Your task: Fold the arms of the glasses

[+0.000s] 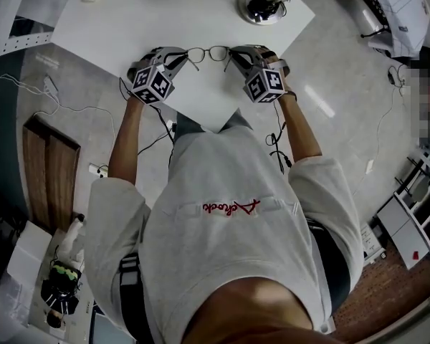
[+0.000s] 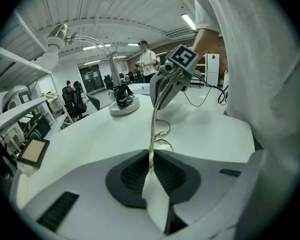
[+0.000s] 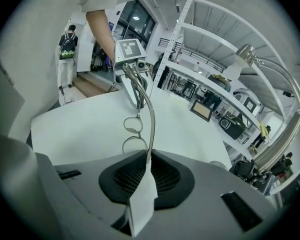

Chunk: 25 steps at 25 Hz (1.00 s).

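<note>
Thin metal-framed glasses hang just above the white table, stretched between my two grippers with both arms spread out. My left gripper is shut on the tip of one arm. In the left gripper view that arm runs straight into the pinched pads. My right gripper is shut on the other arm, which enters between its pads. The round lenses hang below it. Each gripper faces the other across the frame.
A desk lamp with a round metal base stands at the table's far right. The table's near edge lies right under my hands. A small framed picture sits on a shelf beside the table. People stand far off in the room.
</note>
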Tool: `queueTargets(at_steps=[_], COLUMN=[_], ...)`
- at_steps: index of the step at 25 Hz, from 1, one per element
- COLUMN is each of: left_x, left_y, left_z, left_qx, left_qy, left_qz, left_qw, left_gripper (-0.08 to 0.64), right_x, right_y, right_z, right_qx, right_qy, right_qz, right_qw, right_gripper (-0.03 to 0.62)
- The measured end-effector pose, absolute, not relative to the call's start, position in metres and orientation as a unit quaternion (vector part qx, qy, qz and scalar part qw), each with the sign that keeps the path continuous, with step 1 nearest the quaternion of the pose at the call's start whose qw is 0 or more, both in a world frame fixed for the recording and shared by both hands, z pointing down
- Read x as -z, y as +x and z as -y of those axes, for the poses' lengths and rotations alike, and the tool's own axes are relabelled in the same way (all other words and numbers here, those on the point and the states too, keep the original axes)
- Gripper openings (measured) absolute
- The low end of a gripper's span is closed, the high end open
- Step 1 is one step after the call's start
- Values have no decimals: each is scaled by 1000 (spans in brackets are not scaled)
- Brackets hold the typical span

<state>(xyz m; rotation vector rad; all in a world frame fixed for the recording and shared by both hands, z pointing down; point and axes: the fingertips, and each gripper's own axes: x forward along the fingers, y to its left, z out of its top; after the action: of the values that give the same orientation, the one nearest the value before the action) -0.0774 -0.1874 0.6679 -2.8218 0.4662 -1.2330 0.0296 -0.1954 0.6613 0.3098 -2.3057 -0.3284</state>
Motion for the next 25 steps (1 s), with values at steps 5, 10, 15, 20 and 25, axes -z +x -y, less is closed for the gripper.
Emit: queueTargets(at_steps=[5,10,15,20,25], left_x=[-670,-673,-679,-687,-693], left_y=[-74,-66,-49,-43,-41], left_z=[189,193,192,194,196], left_qx=[406,425,444,464,481], left_qy=[-904,-898,-892,-884,-876], left_qz=[-133,-106,-63,-38,-18], left_qw=[20,36,48,47,37], left_gripper=[55,55,54,52,54], right_x=[-660,-659,-658,-658,-658], right_y=[32,35,34,34,34], right_z=[196,197,198,198,196], right_qx=[115,104,96,91,90], right_qy=[126,125,121,116,113], right_qz=[909,911,914,916,918], right_qw=[381,379,375,373,371], right_gripper=[63,61,60,60,61])
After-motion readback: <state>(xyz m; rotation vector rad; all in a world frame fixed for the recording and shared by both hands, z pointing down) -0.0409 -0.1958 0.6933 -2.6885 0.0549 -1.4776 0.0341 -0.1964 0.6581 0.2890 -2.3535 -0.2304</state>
